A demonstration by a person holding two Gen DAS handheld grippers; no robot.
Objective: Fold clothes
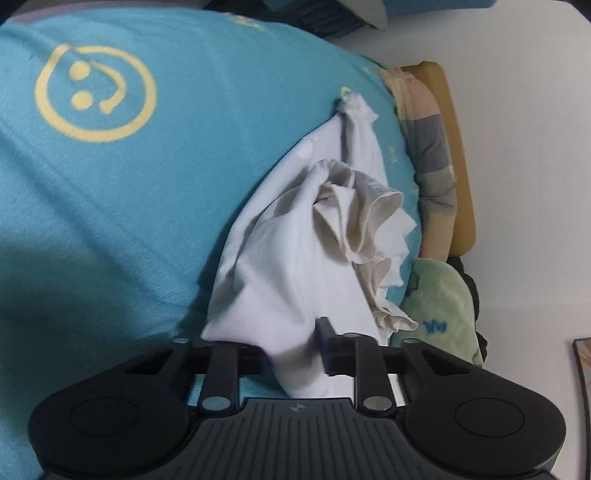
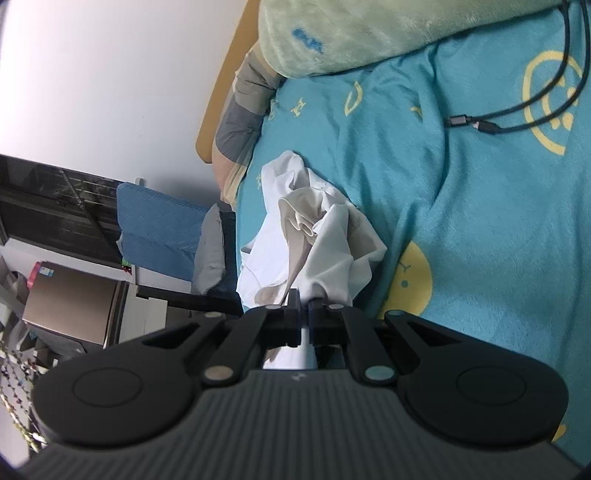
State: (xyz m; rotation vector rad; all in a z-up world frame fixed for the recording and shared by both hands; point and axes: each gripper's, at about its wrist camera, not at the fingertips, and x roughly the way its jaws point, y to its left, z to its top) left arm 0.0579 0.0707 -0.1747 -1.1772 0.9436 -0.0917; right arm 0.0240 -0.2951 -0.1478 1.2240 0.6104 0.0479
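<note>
A white garment (image 1: pixel 295 236) lies crumpled on a blue bedspread (image 1: pixel 129 192) printed with yellow smiley faces. In the left wrist view my left gripper (image 1: pixel 295 343) has the cloth bunched between its jaws; only the right finger (image 1: pixel 327 343) shows, the other is under the fabric, and the jaws stand fairly wide apart. In the right wrist view my right gripper (image 2: pixel 303 314) is shut on an edge of the same white garment (image 2: pixel 325 236), which rises from the bedspread (image 2: pixel 480 229) to the jaws.
A green plush blanket (image 2: pixel 351 33) and a striped pillow (image 2: pixel 243 103) lie at the bed's head by a tan headboard (image 1: pixel 458 155). Black cables (image 2: pixel 517 114) lie on the bedspread. A blue cushion (image 2: pixel 159 229) and shelves stand beside the bed.
</note>
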